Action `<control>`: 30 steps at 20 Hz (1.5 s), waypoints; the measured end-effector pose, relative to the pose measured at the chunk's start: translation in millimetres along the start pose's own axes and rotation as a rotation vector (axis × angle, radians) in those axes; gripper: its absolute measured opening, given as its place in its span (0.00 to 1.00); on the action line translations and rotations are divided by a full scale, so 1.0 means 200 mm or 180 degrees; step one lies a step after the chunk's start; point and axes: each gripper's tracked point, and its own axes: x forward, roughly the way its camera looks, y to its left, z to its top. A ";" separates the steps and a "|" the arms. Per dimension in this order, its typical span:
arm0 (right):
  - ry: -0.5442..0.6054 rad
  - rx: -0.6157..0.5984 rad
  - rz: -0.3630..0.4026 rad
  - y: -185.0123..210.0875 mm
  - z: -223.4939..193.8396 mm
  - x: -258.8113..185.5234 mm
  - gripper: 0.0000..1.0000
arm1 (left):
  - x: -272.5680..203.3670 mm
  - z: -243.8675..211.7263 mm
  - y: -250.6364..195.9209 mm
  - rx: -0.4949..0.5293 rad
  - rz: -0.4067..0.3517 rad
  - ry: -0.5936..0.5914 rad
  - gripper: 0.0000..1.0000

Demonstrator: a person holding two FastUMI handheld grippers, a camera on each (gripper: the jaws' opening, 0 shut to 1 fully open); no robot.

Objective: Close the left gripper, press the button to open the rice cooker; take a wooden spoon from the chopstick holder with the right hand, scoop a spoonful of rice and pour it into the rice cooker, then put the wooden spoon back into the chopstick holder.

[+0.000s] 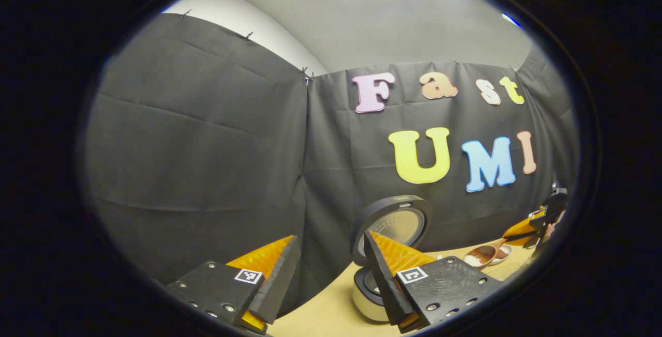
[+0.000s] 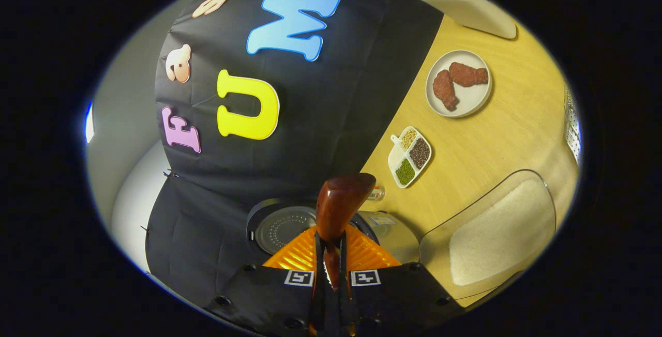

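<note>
Here, the table (image 2: pixel 496 135) fills the right half of the right gripper view, pale wood, carrying the task's things. Largest on it is a clear container of rice (image 2: pixel 491 233) at about 4 o'clock, its white grains level inside. The rice cooker (image 2: pixel 289 226) sits at 6 o'clock, lid already raised, so the button press looks done. In the left gripper view the same rice cooker (image 1: pixel 388 244) stands at 5 o'clock with its lid upright and its round inner plate facing the camera.

Next in size, a white plate (image 2: pixel 459 85) at 2 o'clock holds two brown pieces of food, and a small divided dish of beans (image 2: pixel 410 157) lies at 3 o'clock. A white holder (image 2: pixel 468 9), probably the chopstick holder, lies at 1 o'clock.

The right tongs (image 2: pixel 331 270) are clamped on the handle of the wooden spoon (image 2: pixel 341 202), which points forward over the cooker. In the left gripper view, the wooden spoon (image 1: pixel 483 255) shows at 4 o'clock with white rice in its bowl, so scooping seems done; pouring and returning the spoon remain.

The left tongs (image 1: pixel 331 275) stand apart, holding nothing.

Hidden: the cooker's pot interior is blocked by the tongs, and the spoon's bowl is foreshortened in the right gripper view.
</note>
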 end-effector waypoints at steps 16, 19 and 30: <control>0.0451 -0.0309 -0.0018 0.04 -0.40 0.59 0.10 | -0.04 -0.16 0.40 0.0105 0.0523 0.0221 0.77; 0.0480 -0.0605 -0.0103 -0.01 -0.46 0.68 0.10 | -0.04 -0.18 0.44 0.0115 0.0578 0.0258 0.77; 0.0437 -0.2436 -0.0180 0.00 -0.58 0.79 0.12 | -0.03 -0.26 0.51 0.0105 0.0688 0.0363 0.77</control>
